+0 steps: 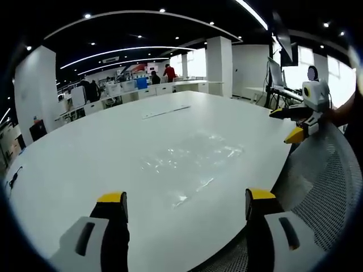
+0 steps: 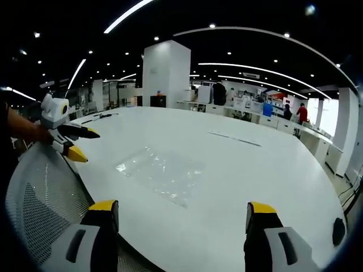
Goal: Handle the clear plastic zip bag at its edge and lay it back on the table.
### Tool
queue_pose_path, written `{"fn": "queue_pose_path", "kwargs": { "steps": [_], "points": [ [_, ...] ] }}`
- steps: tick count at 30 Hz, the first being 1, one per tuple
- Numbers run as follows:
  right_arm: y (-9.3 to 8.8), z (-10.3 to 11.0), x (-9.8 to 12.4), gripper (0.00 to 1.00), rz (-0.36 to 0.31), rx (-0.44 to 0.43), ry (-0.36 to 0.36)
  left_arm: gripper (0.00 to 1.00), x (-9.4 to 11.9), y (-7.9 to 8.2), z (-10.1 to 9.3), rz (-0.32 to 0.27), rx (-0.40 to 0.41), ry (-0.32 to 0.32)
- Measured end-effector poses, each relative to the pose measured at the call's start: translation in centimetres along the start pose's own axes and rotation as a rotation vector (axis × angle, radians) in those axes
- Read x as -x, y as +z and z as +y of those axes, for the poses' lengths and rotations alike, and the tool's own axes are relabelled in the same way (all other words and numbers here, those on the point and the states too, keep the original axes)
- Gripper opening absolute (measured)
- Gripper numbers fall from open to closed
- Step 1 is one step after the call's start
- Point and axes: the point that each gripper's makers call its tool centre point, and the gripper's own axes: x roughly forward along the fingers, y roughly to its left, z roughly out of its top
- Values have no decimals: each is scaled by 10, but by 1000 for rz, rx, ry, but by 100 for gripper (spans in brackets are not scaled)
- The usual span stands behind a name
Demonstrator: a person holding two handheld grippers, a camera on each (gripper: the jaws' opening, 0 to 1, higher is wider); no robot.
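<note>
The clear plastic zip bag (image 1: 193,158) lies flat on the white table (image 1: 113,141), faint and glossy. My left gripper (image 1: 186,205) hangs open near the table's front edge, short of the bag, with nothing between its jaws. In the right gripper view the same bag (image 2: 161,173) rests on the table (image 2: 255,170) ahead of my right gripper (image 2: 181,215), which is open and empty too. The right gripper (image 1: 295,122) shows at the right of the left gripper view, held by a hand over the table edge. The left gripper (image 2: 76,143) appears at the left of the right gripper view.
A grey mesh chair back (image 1: 323,187) stands against the table's near edge, also the mesh chair (image 2: 45,192). A long thin strip (image 1: 165,111) lies farther back on the table. Desks, monitors, a white pillar (image 2: 165,73) and people stand in the office beyond.
</note>
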Motion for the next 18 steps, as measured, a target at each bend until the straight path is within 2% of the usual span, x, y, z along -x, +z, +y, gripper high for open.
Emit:
{"fn": "queue_pose_path", "kwargs": {
  "steps": [10, 13, 18],
  "points": [
    [0, 0, 0, 93, -2, -1, 1, 83, 0, 1, -1, 4, -8, 0],
    [0, -1, 1, 93, -1, -1, 1, 78, 4, 7, 3, -26, -20, 20],
    [0, 0, 0, 93, -1, -1, 2, 79, 4, 8, 5, -24, -9, 29]
  ]
}}
